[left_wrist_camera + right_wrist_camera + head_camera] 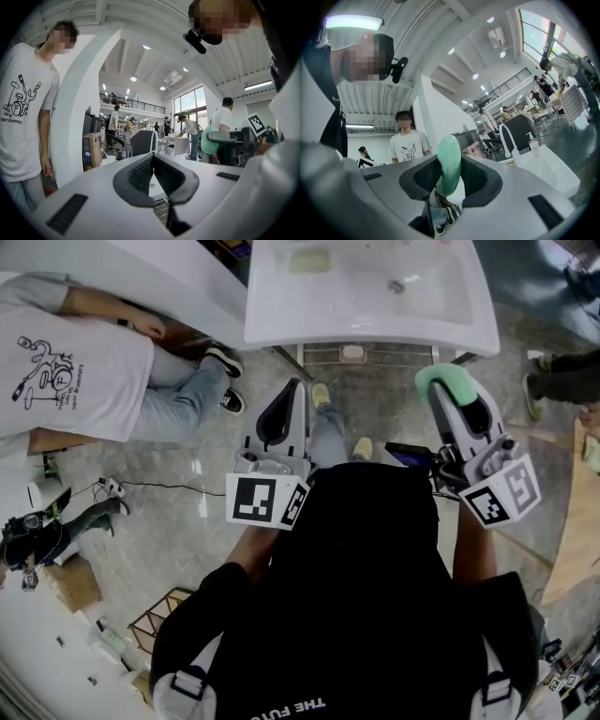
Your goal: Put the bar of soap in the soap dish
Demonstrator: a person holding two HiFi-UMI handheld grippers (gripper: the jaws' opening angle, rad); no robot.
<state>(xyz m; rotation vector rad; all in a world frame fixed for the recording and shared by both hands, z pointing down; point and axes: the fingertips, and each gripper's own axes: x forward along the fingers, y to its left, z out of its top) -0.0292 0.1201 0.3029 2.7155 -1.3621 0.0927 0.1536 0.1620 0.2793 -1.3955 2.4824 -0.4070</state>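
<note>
The mint-green bar of soap (450, 381) stands on edge between the pads of my right gripper (448, 392), which is shut on it and held level in front of the white sink (281, 315). In the right gripper view the soap (450, 154) fills the gap between the black pads. A pale rectangular soap dish (309, 261) sits at the sink's back left. My left gripper (292, 388) hangs beside the right one, below the sink's front edge, shut with nothing in it. Its pads (140, 173) meet at the tips.
The sink's drain (397, 284) lies mid-basin. The faucet (508, 138) and a pump bottle (533, 145) stand on the sink's edge. A person in a white T-shirt (75, 371) stands at the left. Other people's shoes (553, 381) show at the right.
</note>
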